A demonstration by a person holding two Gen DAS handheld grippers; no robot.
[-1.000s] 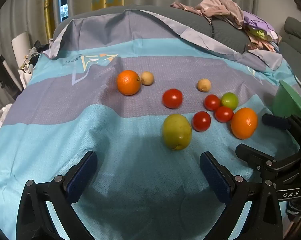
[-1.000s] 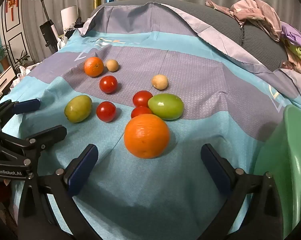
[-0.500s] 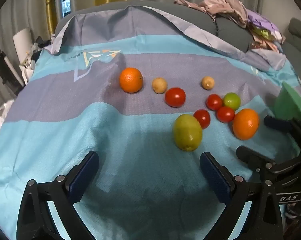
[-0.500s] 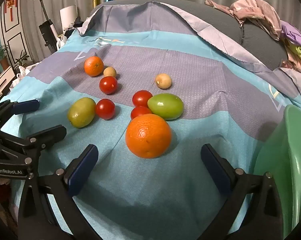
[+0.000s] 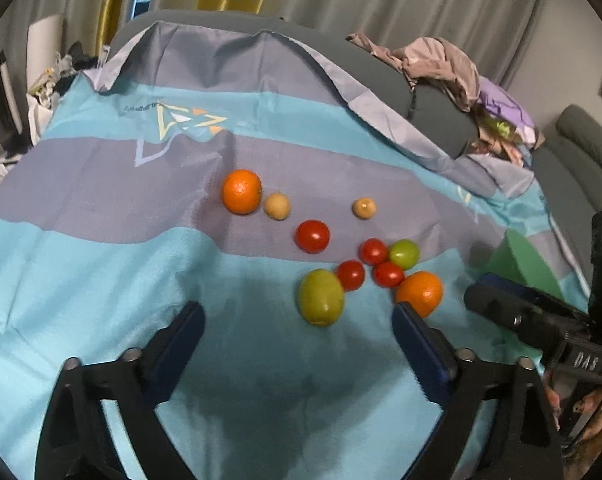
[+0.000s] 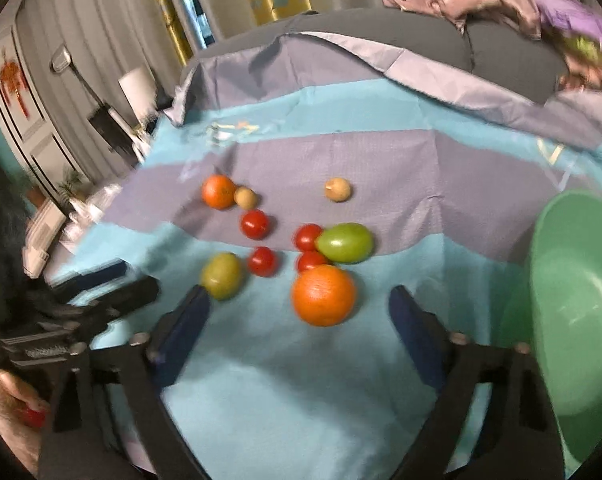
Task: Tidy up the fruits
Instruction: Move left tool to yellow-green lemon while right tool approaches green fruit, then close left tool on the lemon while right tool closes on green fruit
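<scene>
**Both grippers poised over the fruit, none picked yet**

On the left, the left gripper [image 5: 297, 334] hangs above the blue-and-grey cloth [image 5: 101, 264] with its jaws spread and nothing between them; they have just been closing a little. Just ahead of it lies the green fruit [image 5: 321, 297], with a red tomato [image 5: 350, 275] touching its right side. Further back sit an orange [image 5: 241, 191] and a small tan fruit [image 5: 277, 206] side by side, another tomato [image 5: 312, 236] near them, and a second tan fruit [image 5: 364, 208] apart to the right.

In the middle, the right gripper [image 6: 299, 320] is also spread and empty, its jaws just been narrowing too. The big orange [image 6: 323, 295] lies right ahead of it, close against a tomato [image 6: 311, 260] and a green tomato [image 6: 345, 242]. At the far right stands the green bowl [image 6: 577, 304], empty as far as it shows.

By my reading, sorting has not begun: all fruit is on the cloth. The next move probably calls for lowering each gripper around its nearest fruit, without nudging the touching neighbours, which would roll.
</scene>
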